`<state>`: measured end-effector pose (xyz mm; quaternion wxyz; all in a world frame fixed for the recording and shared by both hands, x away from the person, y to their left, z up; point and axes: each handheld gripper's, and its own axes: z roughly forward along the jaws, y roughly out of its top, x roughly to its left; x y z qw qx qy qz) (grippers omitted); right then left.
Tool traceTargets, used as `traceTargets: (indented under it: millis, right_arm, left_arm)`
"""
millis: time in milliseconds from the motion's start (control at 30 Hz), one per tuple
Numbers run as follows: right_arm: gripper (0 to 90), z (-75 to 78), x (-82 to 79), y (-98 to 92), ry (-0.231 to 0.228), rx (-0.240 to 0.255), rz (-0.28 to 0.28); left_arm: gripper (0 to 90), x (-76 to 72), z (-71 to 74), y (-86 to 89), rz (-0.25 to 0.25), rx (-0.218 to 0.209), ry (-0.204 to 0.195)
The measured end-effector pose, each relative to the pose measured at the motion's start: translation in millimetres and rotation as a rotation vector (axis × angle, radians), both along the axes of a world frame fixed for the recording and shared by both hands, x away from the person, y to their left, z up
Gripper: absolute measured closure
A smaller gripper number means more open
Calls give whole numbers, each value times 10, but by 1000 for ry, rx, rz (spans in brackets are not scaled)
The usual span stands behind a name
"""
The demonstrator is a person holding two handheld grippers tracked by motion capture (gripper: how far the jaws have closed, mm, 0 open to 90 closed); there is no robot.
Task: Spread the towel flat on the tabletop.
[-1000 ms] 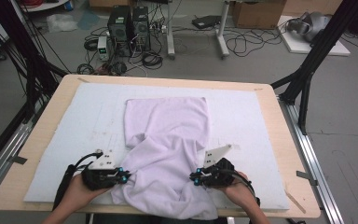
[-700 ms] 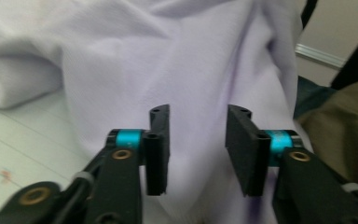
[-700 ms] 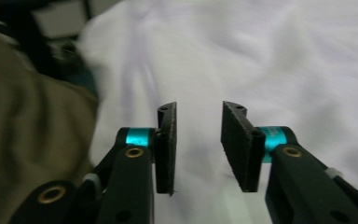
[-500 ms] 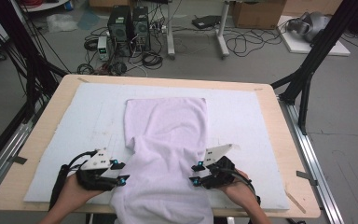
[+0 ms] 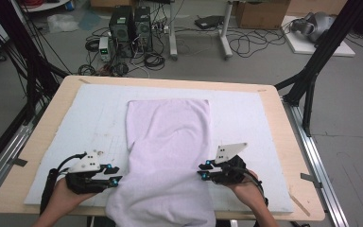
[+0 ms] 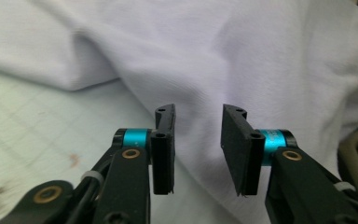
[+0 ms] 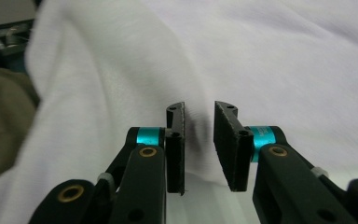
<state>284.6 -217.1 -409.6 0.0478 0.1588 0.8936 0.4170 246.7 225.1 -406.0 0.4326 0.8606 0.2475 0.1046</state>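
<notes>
No text, label, brand, number or sign can be read in any of the views. Faint marks can be made out on the teal collar beside one pad in each of the two gripper views, but they are too small and blurred to be read.

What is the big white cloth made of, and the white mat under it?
The white cloth looks like soft knit cotton, maybe jersey: matte, with fine ribbing in the left gripper view, and it drapes in loose folds. The white mat seems to be foam or felt-like padding: flat, dull, slightly stained. Neither is certain from looks alone.
</notes>
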Motion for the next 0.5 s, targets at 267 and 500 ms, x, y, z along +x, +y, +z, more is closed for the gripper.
traceTargets:
  millis: [267,500]
  right_arm:
    - [719,-91,202,-59,-4,-17,-75]
    - [628,-254,320,163,7,-107,-42]
  left_arm:
    - [787,362,-215,-175,33,15,21]
    - [646,572,-308,-579,-2,29,52]
